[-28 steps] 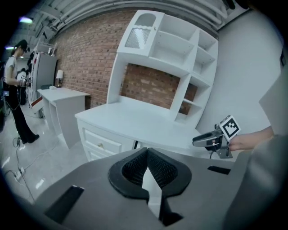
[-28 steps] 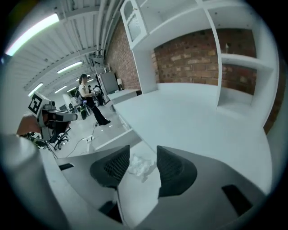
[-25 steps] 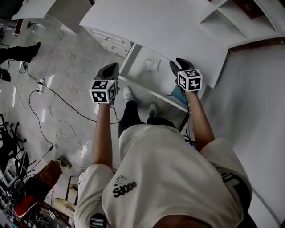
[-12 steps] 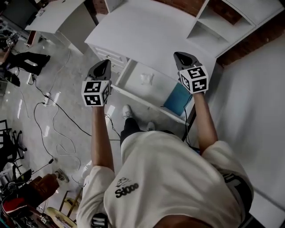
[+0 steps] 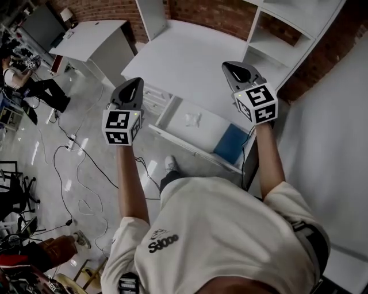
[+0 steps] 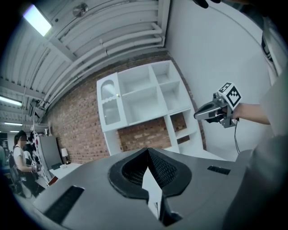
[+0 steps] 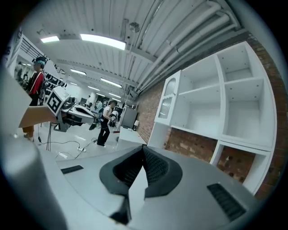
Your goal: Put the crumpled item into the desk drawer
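Note:
The crumpled white item (image 5: 192, 119) lies in the open drawer (image 5: 172, 136) of the white desk (image 5: 184, 63), beside a blue thing (image 5: 231, 143) at the drawer's right end. Both grippers are held up in the air, apart from the drawer. My left gripper (image 5: 135, 86) hovers over the drawer's left end, jaws shut and empty (image 6: 147, 149). My right gripper (image 5: 233, 69) hovers over the desk top's right part, also shut with nothing in it (image 7: 144, 147). Each gripper shows in the other's view: the right gripper (image 6: 216, 110), the left gripper (image 7: 74, 112).
A white shelf unit (image 5: 276, 40) stands on the desk's right against a brick wall (image 5: 201, 11). A second white desk (image 5: 92, 37) stands at the back left. Cables (image 5: 69, 155) trail over the floor, and a person (image 5: 29, 86) sits at the far left.
Both grippers have risen away from the drawer and now sit higher over the desk. The head view has tilted up toward the wall. The crumpled item stays in the drawer.

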Demonstrator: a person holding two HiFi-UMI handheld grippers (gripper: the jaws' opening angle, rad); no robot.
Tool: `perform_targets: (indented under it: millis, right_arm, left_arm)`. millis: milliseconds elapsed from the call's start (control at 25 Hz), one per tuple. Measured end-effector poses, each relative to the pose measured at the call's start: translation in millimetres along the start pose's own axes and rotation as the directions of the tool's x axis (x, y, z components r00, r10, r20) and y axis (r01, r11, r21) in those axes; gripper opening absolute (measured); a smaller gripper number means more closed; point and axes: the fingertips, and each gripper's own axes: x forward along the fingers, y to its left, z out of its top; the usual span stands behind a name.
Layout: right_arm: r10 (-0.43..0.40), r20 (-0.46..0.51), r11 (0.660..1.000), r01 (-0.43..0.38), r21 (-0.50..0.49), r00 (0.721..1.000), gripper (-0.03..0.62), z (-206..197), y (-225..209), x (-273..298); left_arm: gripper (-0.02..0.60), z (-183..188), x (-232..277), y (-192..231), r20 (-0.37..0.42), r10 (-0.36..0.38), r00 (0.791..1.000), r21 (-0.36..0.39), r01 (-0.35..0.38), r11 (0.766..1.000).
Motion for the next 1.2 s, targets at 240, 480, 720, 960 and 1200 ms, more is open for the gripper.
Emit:
perform_targets:
  millis: [240,480,720,960,1200]
  right_arm:
    - [-0.002,0.073,0.999,0.006,-0.047,0.997,0.006,44,-2,-14]
    - [0.013,0.119,0.996,-0.003,-0.084,0.993,0.006,72,-1,-23]
    - [0.025,0.138,0.994,-0.009,-0.112,0.990,0.006,83,7,-22]
    - [0.035,0.135,0.994,-0.019,-0.112,0.990,0.006,84,9,-18]
    - [0.031,0.122,0.994,-0.018,-0.107,0.992,0.006,78,10,-13]
  left_arm:
    - [0.017,39,-16,5,0.054,0.016,0.998,0.045,-0.019,0.999]
    - [0.017,76,-23,-1,0.106,0.016,0.994,0.098,-0.026,0.995]
    - [0.017,86,-29,-3,0.130,0.014,0.991,0.131,-0.031,0.991]
    - [0.017,88,-29,-2,0.131,0.011,0.991,0.130,-0.028,0.991]
    - [0.017,77,-28,3,0.116,0.011,0.993,0.119,-0.025,0.993]
